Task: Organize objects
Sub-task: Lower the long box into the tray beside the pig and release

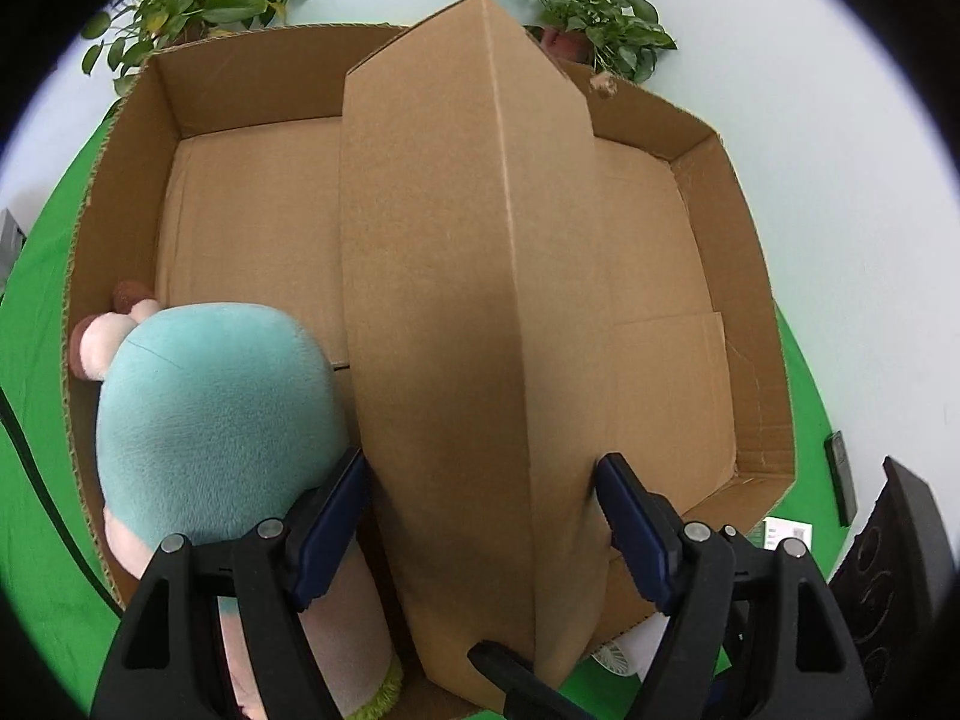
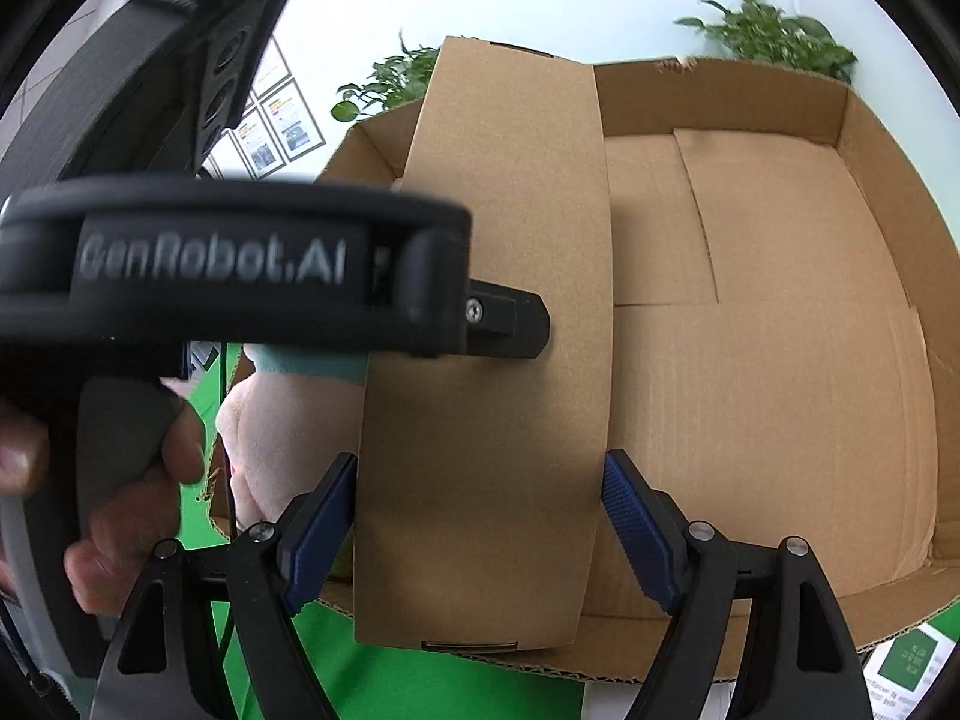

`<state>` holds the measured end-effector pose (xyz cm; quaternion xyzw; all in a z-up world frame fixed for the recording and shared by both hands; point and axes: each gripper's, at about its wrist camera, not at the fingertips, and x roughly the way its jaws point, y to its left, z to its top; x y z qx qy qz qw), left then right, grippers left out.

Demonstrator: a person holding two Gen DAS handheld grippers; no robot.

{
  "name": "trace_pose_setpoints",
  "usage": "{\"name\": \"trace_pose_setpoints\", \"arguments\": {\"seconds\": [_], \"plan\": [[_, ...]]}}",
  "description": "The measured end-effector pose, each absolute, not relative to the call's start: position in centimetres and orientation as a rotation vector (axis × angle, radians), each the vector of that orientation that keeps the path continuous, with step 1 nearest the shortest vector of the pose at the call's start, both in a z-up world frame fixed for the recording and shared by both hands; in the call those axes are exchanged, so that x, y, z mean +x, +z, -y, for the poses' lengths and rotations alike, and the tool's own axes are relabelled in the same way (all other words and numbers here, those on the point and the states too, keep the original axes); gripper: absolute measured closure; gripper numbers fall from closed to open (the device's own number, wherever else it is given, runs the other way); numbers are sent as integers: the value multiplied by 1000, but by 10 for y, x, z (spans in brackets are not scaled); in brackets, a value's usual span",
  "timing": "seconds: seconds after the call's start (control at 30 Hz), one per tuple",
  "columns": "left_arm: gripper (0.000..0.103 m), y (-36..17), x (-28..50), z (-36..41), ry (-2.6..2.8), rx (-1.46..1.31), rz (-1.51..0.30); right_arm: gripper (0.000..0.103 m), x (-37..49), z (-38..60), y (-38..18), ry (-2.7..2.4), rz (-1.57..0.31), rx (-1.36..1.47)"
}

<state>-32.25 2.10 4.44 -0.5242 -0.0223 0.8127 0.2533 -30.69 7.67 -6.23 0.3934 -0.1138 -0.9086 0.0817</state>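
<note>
Now both tongs, left tongs [image 1: 480,531] and right tongs [image 2: 477,531], clench the near end of a long closed cardboard box [image 1: 456,312], held over a big open carton [image 1: 750,276]; light, stiff, slick, best gripped across flat sides; plush toy [image 1: 210,414] at left

My L and R wrist cams both look steeply down, close-up, into the open carton [image 1: 708,192]; they share the long box [image 1: 456,300] upright.
</note>
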Motion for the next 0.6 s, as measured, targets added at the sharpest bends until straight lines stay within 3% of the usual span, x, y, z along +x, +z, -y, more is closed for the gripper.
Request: {"name": "trace_pose_setpoints", "arguments": {"seconds": [0.13,0.6], "plan": [[40,56,-313,-12,2232,-1412,61,25,-312,-68,-65,-2727,301,1206],[41,89,-271,37,2464,-1289,61,20,-337,-43,-63,-2657,285,1199]]}}
